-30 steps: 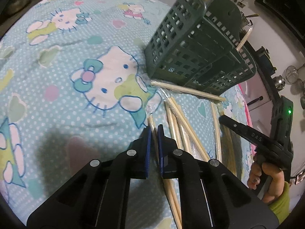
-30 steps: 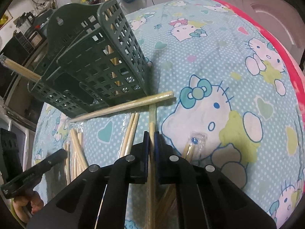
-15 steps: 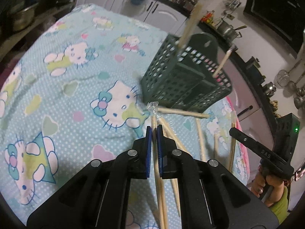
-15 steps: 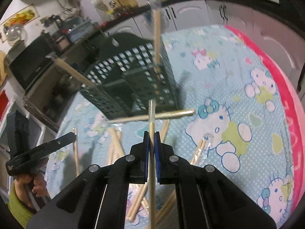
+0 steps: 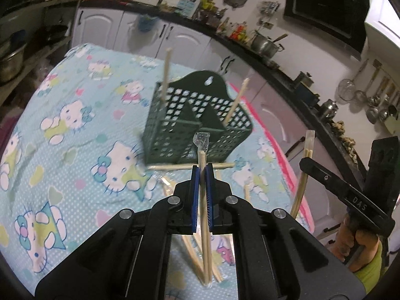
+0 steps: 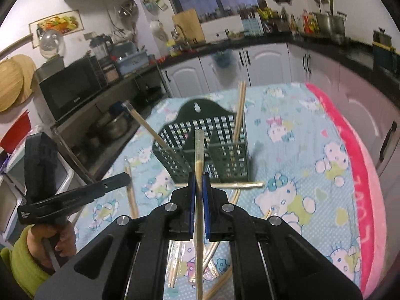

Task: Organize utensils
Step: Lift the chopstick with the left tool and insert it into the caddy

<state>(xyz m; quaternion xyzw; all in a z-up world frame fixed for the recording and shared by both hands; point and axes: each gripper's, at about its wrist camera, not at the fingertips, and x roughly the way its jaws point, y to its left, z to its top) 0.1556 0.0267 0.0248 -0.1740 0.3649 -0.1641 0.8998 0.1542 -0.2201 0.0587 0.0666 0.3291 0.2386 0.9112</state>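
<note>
Both grippers are clamped on chopsticks and raised above the cloth. Left gripper (image 5: 202, 168) pinches a plastic-wrapped chopstick pair (image 5: 201, 150), the long axis running straight ahead between the fingers, its wrapped tip pointing at the near wall of the green basket (image 5: 175, 130). Right gripper (image 6: 198, 175) is closed on its own wrapped chopsticks (image 6: 199, 147), likewise aimed forward at the basket's open top. The basket stands just ahead of both claws, with sticks already leaning in its compartments; neither arm looks clearly nearer. To drop in, I judge each pair must tip toward upright over an opening. Loose chopsticks (image 6: 232, 185) lie on the cloth in front of the basket.
</note>
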